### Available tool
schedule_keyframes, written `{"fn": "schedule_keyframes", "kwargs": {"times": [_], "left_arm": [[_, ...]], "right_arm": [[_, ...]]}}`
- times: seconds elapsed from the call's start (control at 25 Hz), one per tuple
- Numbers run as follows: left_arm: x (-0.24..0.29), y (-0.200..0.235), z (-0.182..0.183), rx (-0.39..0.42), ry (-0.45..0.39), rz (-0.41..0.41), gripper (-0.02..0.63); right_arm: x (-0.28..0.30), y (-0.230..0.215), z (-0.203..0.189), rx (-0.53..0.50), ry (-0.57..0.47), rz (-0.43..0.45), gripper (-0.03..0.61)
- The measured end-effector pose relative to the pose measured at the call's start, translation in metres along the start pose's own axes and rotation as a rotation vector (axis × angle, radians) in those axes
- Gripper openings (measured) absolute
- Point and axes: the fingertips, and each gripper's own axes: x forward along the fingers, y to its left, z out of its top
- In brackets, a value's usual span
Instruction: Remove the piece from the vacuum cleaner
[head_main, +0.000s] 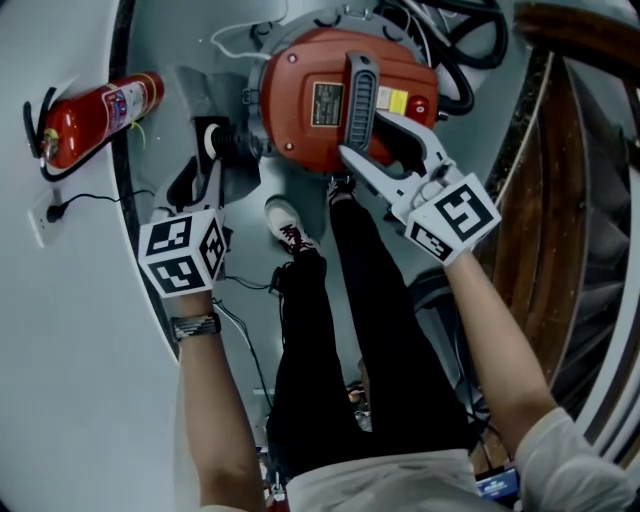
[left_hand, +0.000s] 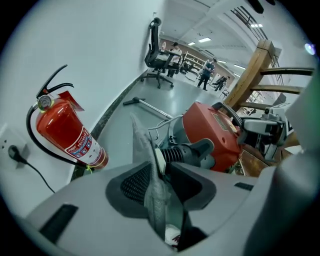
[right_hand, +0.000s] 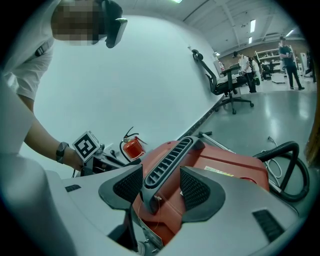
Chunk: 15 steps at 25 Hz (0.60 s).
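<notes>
Removal prob. not done: left gripper (left_hand: 160, 172) jaws are standing part-open w/ an unclear grey strip (left_hand: 150, 165) between, ribbed hose connector (left_hand: 187, 151) is sitting plugged into vacuum cleaner (head_main: 310, 70), right gripper (right_hand: 161, 187) jaws are straddling its handle (right_hand: 170, 152) wide open, not clamping.

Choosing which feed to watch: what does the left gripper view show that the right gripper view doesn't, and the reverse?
Left only: ribbed hose cuff, wall socket. Right only: grey handle between the right gripper's jaws, black hose loop, wristwatch. Both: red vacuum cleaner, fire extinguisher, office chair.
</notes>
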Motion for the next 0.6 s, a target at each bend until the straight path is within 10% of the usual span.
{"fn": "schedule_keyframes", "kwargs": {"times": [0.6], "left_arm": [[0.0065,0.0043,-0.0102,-0.091,-0.029,0.030,0.062]], "right_arm": [[-0.0003,-0.0003,0.0001,0.001,-0.003,-0.006,0.239]]}}
